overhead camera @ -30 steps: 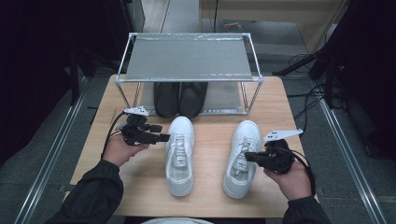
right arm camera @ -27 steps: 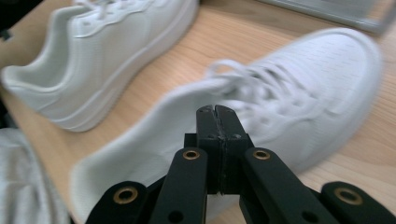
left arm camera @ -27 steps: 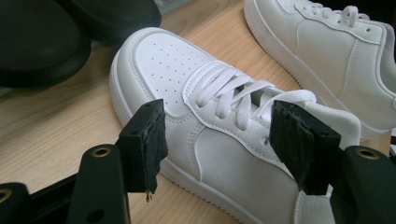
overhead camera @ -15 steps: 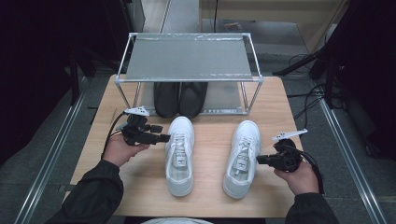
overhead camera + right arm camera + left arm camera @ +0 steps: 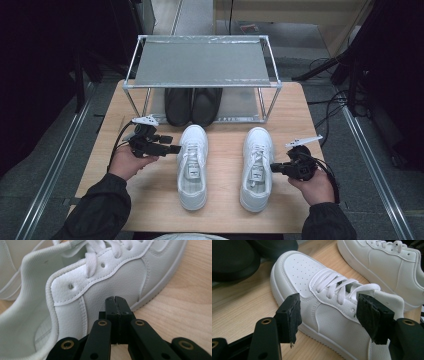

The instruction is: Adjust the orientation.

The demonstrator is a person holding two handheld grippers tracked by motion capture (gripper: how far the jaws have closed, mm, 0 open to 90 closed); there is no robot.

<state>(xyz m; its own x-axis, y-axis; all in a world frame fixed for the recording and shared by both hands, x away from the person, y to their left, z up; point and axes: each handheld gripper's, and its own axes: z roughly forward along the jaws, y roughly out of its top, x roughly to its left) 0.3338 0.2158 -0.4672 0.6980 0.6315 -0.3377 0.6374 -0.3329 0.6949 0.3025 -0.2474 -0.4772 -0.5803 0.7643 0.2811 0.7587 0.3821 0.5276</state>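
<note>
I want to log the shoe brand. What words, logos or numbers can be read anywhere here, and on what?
None can be read.
Left white shoe: tongue tag shows a mark too small and blurred to read.
Right white shoe: tongue tag likewise blurred.
Black shoes and rack: no lettering visible.

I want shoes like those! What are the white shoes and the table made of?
The white shoes look like smooth leather or fake leather: fine grain, stitched panels, tiny toe holes, woven cloth laces. The collar lining looks like mesh fabric. The table looks like pale wood, with grain lines, matte.
</note>
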